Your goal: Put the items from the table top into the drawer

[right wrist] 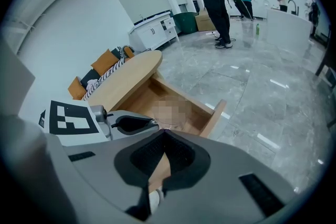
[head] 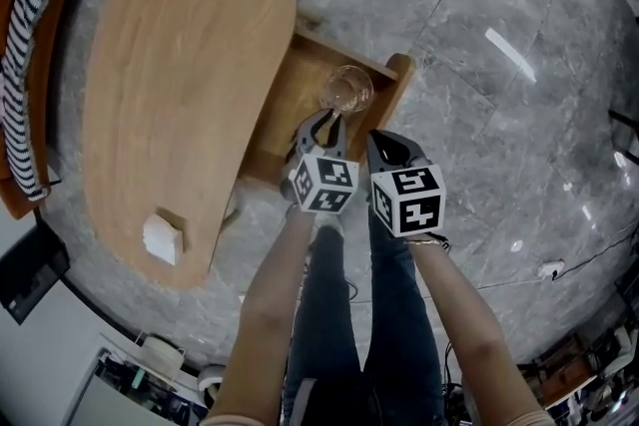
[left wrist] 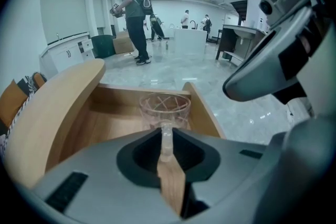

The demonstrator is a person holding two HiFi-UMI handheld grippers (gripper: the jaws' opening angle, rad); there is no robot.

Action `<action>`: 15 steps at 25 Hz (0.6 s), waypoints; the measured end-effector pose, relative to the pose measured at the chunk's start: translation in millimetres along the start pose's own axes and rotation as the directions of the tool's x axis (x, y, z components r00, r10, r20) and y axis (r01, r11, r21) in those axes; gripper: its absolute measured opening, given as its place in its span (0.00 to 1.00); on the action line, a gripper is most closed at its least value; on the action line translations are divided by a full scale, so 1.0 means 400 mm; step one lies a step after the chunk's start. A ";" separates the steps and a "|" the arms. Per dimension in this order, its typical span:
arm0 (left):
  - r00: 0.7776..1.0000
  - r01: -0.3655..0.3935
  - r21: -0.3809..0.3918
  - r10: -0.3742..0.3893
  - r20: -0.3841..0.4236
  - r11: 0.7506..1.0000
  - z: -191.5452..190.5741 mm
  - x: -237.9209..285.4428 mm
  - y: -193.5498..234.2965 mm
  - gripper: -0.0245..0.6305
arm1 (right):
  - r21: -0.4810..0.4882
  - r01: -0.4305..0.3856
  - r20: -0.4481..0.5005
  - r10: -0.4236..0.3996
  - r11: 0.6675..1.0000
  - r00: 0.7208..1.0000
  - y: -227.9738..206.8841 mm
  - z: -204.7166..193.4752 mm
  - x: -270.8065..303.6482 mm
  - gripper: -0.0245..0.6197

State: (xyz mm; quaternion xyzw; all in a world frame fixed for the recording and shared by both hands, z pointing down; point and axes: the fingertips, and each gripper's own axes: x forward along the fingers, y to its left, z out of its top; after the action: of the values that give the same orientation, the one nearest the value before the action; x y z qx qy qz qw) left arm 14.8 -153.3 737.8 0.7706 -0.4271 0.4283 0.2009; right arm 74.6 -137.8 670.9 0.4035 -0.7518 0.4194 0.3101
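Nearest up are the person's bare forearms (head: 268,299), each one carrying a hand-held gripper with a marker cube on the back, both pointed steeply down.

The left hand-held gripper (head: 324,122) has its jaws pinched on the rim of a clear glass (head: 347,88). In the left gripper view you can see the glass wall clamped right between the pads, so the jaws are only slightly apart. The glass hangs upright just past the tips, inside the open wooden drawer (head: 293,85). Can't tell if its base is touching the drawer floor.

The right hand-held gripper (head: 384,150) sits just beside the left one, on its right, a bit further from the drawer. Its jaws are closed tip to tip with nothing in them.

Off to the left of both is the oval wooden surface (head: 180,45) that the drawer sticks out from. A small white item (head: 162,237) sits near its edge, well apart from either hand-held gripper. Further left a striped cloth (head: 25,55) is draped over something orange. A person with a backpack (left wrist: 132,13) stands way across the room.
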 end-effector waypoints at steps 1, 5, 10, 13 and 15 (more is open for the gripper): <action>1.000 0.000 -0.008 0.000 -0.008 1.000 -0.008 -0.001 0.000 0.13 | 0.000 -0.001 -0.003 0.001 1.000 1.000 0.001 -0.001 0.002 0.05; 0.999 0.018 -0.024 -0.018 -0.031 1.000 -0.035 0.004 -0.006 0.13 | -0.006 0.002 -0.019 -0.002 1.000 1.000 -0.002 -0.011 0.008 0.05; 0.996 0.046 -0.031 -0.048 -0.074 0.998 -0.070 0.021 -0.025 0.13 | -0.004 0.009 -0.037 -0.009 1.000 0.999 -0.006 -0.020 0.018 0.05; 0.993 0.057 -0.040 -0.061 -0.103 0.998 -0.095 0.033 -0.036 0.13 | -0.012 0.004 -0.045 -0.005 1.000 0.999 0.000 -0.022 0.026 0.05; 0.991 0.061 -0.051 -0.066 -0.116 0.997 -0.103 0.040 -0.042 0.13 | -0.016 0.000 -0.050 -0.001 1.000 0.999 0.002 -0.022 0.029 0.05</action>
State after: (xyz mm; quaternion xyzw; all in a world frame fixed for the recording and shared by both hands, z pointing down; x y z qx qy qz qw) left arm 12.8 -123.9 774.9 0.7524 -0.3998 0.4560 0.2573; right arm 69.5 -134.0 684.1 0.3907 -0.7470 0.4231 0.3321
